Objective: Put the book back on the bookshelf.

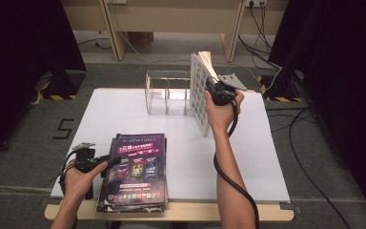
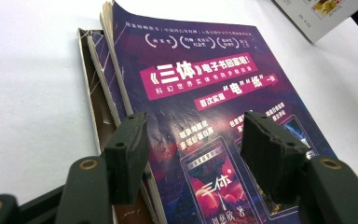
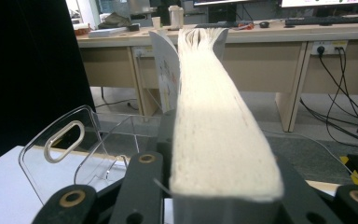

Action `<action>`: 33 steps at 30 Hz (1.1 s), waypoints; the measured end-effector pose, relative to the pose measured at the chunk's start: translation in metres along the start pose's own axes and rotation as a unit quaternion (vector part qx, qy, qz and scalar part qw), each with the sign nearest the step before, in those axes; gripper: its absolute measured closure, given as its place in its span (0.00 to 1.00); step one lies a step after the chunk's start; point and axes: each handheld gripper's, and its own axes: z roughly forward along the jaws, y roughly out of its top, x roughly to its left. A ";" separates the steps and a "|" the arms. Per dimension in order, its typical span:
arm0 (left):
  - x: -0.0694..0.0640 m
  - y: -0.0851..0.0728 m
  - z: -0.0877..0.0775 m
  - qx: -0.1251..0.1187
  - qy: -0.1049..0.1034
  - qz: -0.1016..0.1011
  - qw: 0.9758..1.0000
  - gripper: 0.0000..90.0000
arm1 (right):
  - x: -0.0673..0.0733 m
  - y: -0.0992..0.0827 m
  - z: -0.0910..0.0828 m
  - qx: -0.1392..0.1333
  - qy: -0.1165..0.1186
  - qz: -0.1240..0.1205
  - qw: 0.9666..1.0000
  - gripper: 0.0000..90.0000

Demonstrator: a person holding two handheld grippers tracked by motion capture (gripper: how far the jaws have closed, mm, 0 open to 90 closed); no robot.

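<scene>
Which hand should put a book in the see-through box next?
The right. Its gripper already clamps a white book upright, right beside the clear holder. The left gripper rests open over the purple book stack near the table's front edge, gripping nothing.

Left gripper [image 1: 106,161]: we hold it low and level, fingers [image 2: 129,144] apart, gripping nothing.
Right gripper [image 1: 218,90]: we raise it on an outstretched forearm, fingers clamped.

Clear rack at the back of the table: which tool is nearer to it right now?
Right. The right tool holds a book upright beside the clear rack; the left tool sits at the near edge, over the magazine stack.
</scene>
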 end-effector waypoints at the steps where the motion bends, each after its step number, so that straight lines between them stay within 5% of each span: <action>1: 0.000 0.000 0.000 0.000 0.000 0.000 1.000 0.45 | 0.000 0.000 -0.001 0.001 0.000 0.000 1.000 0.82; 33: 0.000 0.001 -0.002 -0.001 0.000 0.001 1.000 0.45 | 0.000 0.002 -0.018 0.012 0.013 0.009 1.000 0.70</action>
